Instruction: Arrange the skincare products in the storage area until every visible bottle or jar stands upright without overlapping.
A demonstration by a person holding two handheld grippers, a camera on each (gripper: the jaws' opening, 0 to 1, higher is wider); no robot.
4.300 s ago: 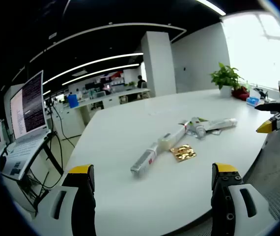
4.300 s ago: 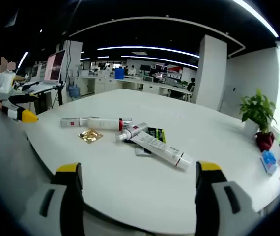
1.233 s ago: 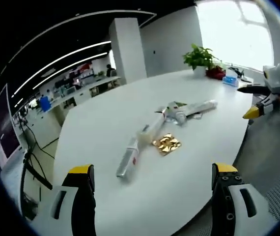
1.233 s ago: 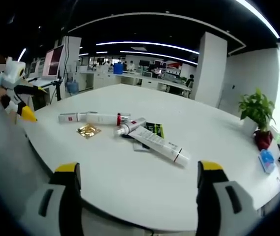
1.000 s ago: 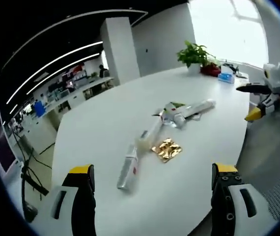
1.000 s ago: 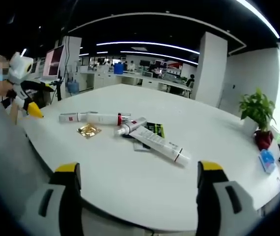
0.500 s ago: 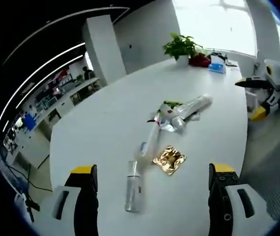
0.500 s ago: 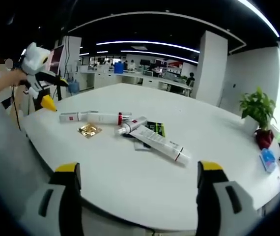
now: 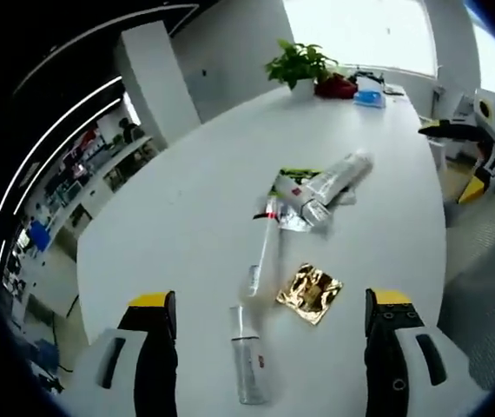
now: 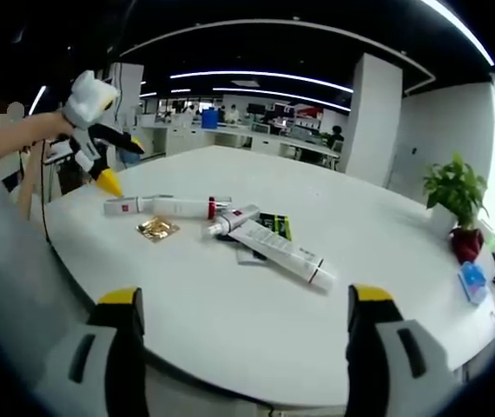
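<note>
Lying flat mid-table (image 10: 230, 304): clear bottle (image 9: 249, 369) nearest the left gripper (image 9: 269, 347), white tube (image 9: 265, 248) beyond, two more tubes (image 9: 321, 187) crossed over a green sachet (image 10: 273, 230), gold foil (image 9: 310, 293) beside. Likely to roll if nudged sideways; slim tubes apt to topple once stood up. Hovering above the bottle, left fingers apart, empty. Held back off the table edge, right gripper (image 10: 243, 334) level, fingers apart, empty.

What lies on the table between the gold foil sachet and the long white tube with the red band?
In the right gripper view, between the gold foil sachet and the long white tube lies a small silver-white tube, on a dark green packet.
</note>
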